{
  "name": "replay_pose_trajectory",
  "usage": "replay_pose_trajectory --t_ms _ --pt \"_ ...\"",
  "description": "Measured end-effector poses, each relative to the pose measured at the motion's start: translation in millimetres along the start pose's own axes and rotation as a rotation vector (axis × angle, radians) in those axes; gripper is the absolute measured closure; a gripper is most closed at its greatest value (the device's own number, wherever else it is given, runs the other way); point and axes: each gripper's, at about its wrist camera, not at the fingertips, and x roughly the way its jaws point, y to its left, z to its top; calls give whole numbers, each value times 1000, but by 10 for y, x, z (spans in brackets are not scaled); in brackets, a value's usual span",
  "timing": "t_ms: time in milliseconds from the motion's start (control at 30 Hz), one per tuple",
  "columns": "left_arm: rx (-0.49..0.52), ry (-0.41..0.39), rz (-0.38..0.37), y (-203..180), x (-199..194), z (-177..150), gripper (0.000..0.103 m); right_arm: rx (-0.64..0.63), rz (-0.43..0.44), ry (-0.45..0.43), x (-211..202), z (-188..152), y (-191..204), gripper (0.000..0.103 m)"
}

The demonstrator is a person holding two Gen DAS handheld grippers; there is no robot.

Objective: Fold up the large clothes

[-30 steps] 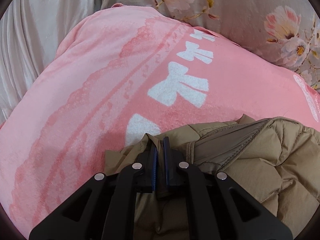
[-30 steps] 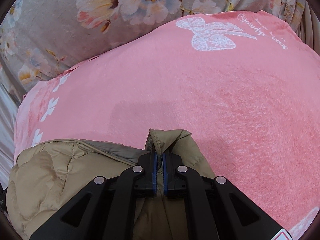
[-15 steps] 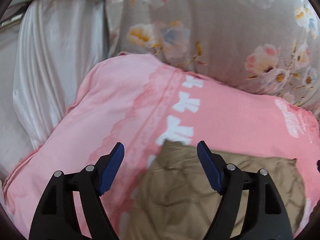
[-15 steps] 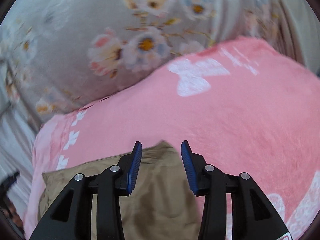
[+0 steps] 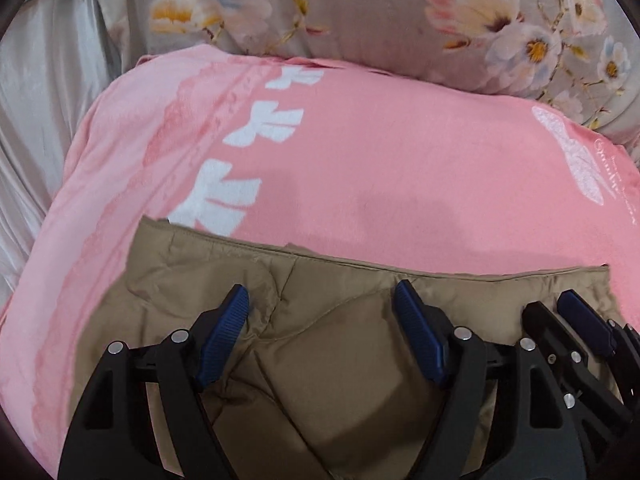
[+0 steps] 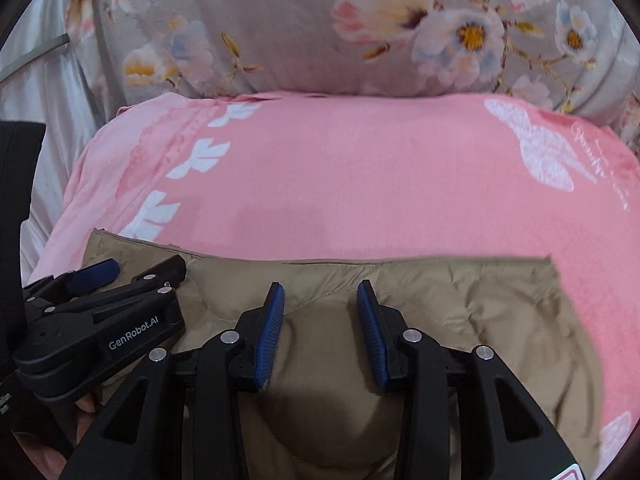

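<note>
Because the puffy tan quilted jacket lies folded on the pink fleece blanket, we judge that its loft may spring the fold open. We hold the left gripper and right gripper spread, empty, above it. Its far hem lies straight; bare blanket beyond gives room up to the floral grey cushion.
</note>
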Motion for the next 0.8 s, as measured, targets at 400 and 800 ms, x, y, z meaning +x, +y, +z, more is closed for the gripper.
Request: replay_pose_trajectory --t_ms 400,800 --pt "28 -80 65 -94 83 -242 26 -42 -70 -42 73 -262 107 67" --pt "27 -78 80 -108 136 -268 26 -41 -68 -40 102 -280 91 67"
